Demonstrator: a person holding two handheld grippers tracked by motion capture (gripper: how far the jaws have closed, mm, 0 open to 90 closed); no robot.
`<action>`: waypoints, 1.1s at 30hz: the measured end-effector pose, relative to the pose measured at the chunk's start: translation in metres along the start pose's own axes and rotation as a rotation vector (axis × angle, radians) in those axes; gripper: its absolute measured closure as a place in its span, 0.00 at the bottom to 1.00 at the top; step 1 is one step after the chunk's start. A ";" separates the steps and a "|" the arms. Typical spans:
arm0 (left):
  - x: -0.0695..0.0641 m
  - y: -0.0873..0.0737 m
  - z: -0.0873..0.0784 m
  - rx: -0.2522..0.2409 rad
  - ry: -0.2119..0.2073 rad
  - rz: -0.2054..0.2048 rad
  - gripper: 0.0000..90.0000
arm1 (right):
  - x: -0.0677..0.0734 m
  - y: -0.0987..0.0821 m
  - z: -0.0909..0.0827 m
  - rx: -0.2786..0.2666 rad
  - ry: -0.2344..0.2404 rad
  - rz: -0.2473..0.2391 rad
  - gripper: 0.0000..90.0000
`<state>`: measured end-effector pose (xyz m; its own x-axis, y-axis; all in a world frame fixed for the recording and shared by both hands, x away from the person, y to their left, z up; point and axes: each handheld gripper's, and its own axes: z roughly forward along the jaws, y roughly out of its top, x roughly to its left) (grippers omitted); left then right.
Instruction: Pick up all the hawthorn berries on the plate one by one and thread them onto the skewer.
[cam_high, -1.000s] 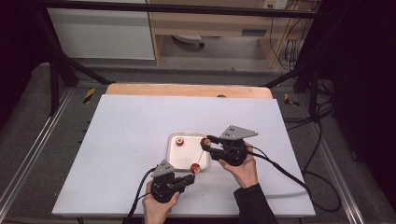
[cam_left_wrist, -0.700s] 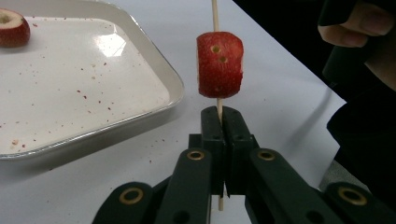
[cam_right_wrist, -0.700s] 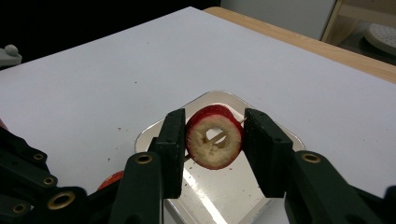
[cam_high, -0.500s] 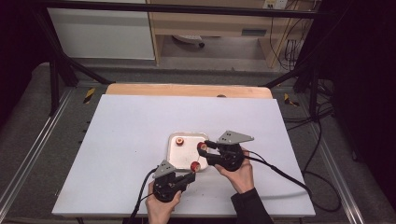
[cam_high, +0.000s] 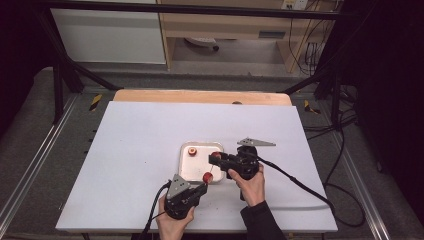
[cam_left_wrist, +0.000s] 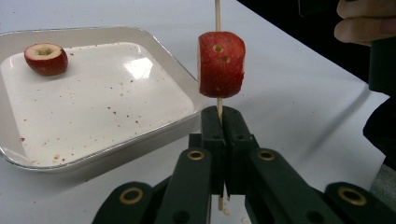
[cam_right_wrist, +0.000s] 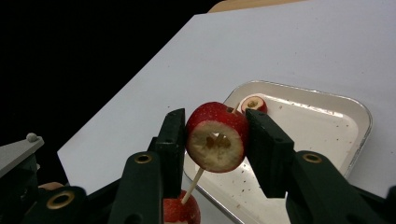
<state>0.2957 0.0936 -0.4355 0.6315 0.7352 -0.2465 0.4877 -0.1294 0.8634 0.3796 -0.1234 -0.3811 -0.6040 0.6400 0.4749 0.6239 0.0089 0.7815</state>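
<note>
We are working at a white surface (cam_high: 125, 165) that is taking up the middle of the high view, with a shallow white tray (cam_high: 186, 170) sitting just below its centre. Both hands are coming in from the bottom edge, either side of the tray's lower right corner.

The left tool (cam_high: 199, 186), at lower centre, is pressed together on the bottom end of a thin wooden skewer (cam_left_wrist: 217, 14). In the left gripper view the skewer is standing straight up out of the closed jaws, its long axis running toward the top edge of the frame, and one red fruit piece (cam_left_wrist: 221, 64) is already sitting threaded on it just above the jaws.

The right tool (cam_high: 216, 159), right of centre, is pinching a second red fruit (cam_right_wrist: 216, 137) by its sides; its jaws have just been closing on it. In the right gripper view the fruit's cored face is turning toward the camera, and the skewer is passing behind it, slanting down to the threaded piece at the bottom edge.

So the skewer is lying below and left of the right tool, its free end pointing up into the held fruit. We judge that the coming move turns on lining the fruit's core with that axis and sliding it down.

A third fruit (cam_high: 192, 151) is resting in the tray's upper left corner.
</note>
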 end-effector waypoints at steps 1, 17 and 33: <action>0.001 0.000 0.000 0.005 0.001 -0.001 0.99 | 0.000 -0.001 0.000 -0.001 0.000 0.004 0.67; 0.009 0.001 -0.001 -0.010 -0.003 -0.008 0.98 | 0.005 -0.018 0.012 0.038 0.043 0.001 0.58; 0.050 -0.002 -0.032 0.049 0.061 0.028 0.98 | -0.013 0.001 0.007 0.095 -0.097 -0.212 0.14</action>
<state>0.3072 0.1516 -0.4353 0.6083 0.7696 -0.1940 0.5001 -0.1819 0.8467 0.3913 -0.1262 -0.3891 -0.6785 0.6870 0.2601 0.5354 0.2200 0.8154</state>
